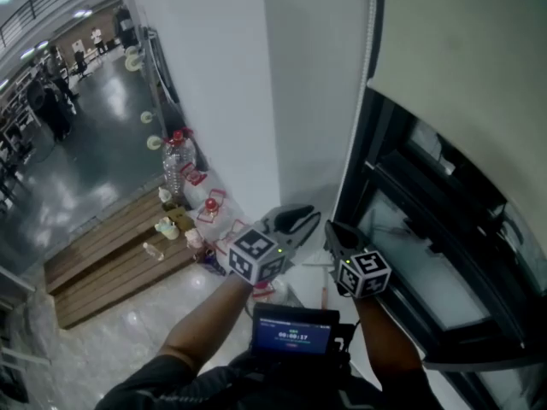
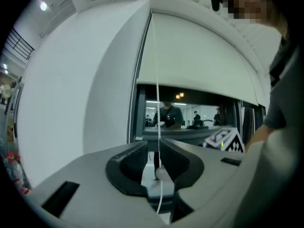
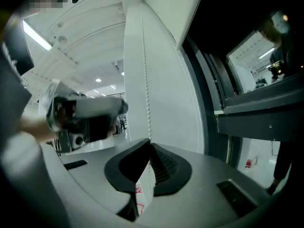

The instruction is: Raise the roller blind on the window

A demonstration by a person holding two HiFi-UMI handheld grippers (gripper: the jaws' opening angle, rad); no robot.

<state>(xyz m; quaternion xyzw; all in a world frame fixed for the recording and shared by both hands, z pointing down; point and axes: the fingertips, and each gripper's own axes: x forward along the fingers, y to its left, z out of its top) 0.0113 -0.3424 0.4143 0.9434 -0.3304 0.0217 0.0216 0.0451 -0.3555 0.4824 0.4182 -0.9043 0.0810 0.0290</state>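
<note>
The cream roller blind (image 1: 444,58) covers the upper part of the dark-framed window (image 1: 444,254), and its lower edge hangs partway down. Its white bead chain (image 1: 369,41) runs down the window's left side. My left gripper (image 1: 309,218) points at the chain. In the left gripper view the jaws (image 2: 153,148) stand apart, and the chain (image 2: 155,80) passes loosely between the pads without being pinched. My right gripper (image 1: 330,228) is just beside it. In the right gripper view its tips (image 3: 150,145) are shut on the chain (image 3: 147,80), which rises straight up from them.
A white wall column (image 1: 214,84) stands left of the window. On the floor below it are water bottles (image 1: 175,165), small red-and-white items (image 1: 209,207) and a wooden platform (image 1: 111,254). People stand far off at the upper left. A small screen (image 1: 293,331) sits at my chest.
</note>
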